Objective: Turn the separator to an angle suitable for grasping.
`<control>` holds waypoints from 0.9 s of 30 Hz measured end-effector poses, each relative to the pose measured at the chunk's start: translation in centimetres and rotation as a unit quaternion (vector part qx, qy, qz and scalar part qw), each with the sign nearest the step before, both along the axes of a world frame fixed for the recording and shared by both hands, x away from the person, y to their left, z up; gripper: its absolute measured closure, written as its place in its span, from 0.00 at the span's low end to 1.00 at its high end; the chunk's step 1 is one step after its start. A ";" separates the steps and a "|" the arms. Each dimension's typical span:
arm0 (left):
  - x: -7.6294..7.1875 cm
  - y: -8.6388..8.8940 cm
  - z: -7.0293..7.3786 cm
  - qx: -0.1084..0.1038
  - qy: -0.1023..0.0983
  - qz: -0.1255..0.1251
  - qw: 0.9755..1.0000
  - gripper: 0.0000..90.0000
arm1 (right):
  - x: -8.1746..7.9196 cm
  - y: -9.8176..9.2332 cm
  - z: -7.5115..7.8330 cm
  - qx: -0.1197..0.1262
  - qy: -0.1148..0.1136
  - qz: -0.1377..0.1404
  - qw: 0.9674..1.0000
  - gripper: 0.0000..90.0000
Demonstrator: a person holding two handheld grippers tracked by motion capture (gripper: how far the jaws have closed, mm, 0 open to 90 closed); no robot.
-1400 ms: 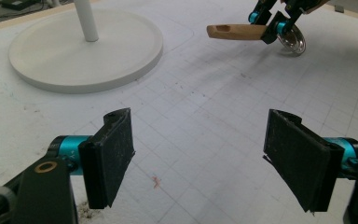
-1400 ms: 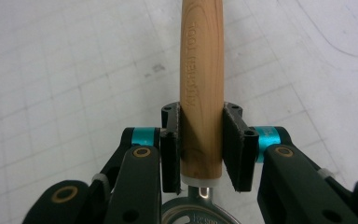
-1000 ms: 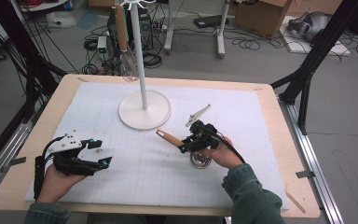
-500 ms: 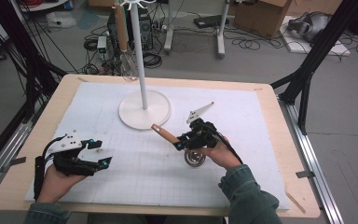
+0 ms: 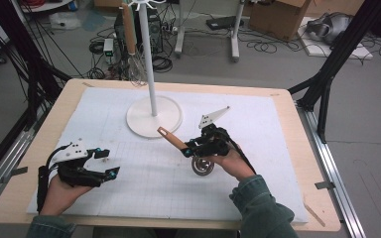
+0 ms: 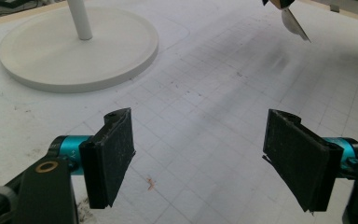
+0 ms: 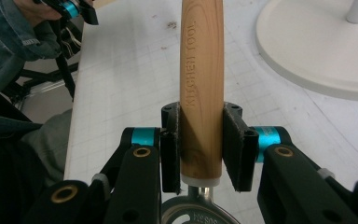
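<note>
White stand base (image 5: 154,116) is seen just beyond the wooden-handled utensil (image 7: 201,88), pinched by the right gripper (image 7: 200,147); left gripper (image 6: 200,158) is spread.

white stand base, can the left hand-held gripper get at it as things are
Probably yes: the left hand-held gripper is open and empty, and bare mat lies between it and the white stand base.

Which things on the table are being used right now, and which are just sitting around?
In use:
- wooden-handled kitchen tool, clamped in the right gripper
- white stand, close by, with a whisk hanging on it; probably where the tool goes

Just sitting around:
- left gripper, open and holding nothing
- cardboard box and cables on the floor
</note>
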State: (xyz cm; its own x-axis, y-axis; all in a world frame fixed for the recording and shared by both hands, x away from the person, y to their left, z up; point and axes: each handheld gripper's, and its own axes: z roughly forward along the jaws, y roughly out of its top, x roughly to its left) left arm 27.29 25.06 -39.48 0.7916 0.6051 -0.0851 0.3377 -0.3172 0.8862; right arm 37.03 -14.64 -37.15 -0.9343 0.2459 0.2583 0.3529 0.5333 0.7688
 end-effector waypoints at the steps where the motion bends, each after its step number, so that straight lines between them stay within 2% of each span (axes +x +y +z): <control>1: 0.0 0.0 0.0 0.000 0.000 -0.001 1.000 0.28 | -0.1 0.1 0.0 0.003 0.000 0.001 1.000 0.79; 7: 0.1 -0.6 0.5 -0.011 -0.002 -0.010 1.000 0.29 | -0.4 0.8 0.2 0.014 -0.006 0.010 1.000 0.79; 12: 0.5 -1.6 1.4 -0.020 -0.004 -0.024 0.999 0.32 | -0.8 1.5 0.3 0.026 -0.010 0.016 0.999 0.78; 20: 1.4 -4.1 2.5 -0.036 0.009 -0.055 0.998 0.35 | -1.9 3.3 0.1 0.048 -0.022 0.031 0.998 0.78; 27: 2.1 -5.8 3.9 -0.052 0.009 -0.073 0.996 0.38 | -2.8 4.1 0.3 0.070 -0.037 0.038 0.996 0.78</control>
State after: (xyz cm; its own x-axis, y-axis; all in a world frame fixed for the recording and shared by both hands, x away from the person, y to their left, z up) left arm 29.36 19.27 -35.60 0.8683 0.4709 -0.1561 0.3105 -0.2705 0.9113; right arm 34.21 -10.57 -36.89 -0.9664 0.1400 0.2155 0.2558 0.4415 0.8600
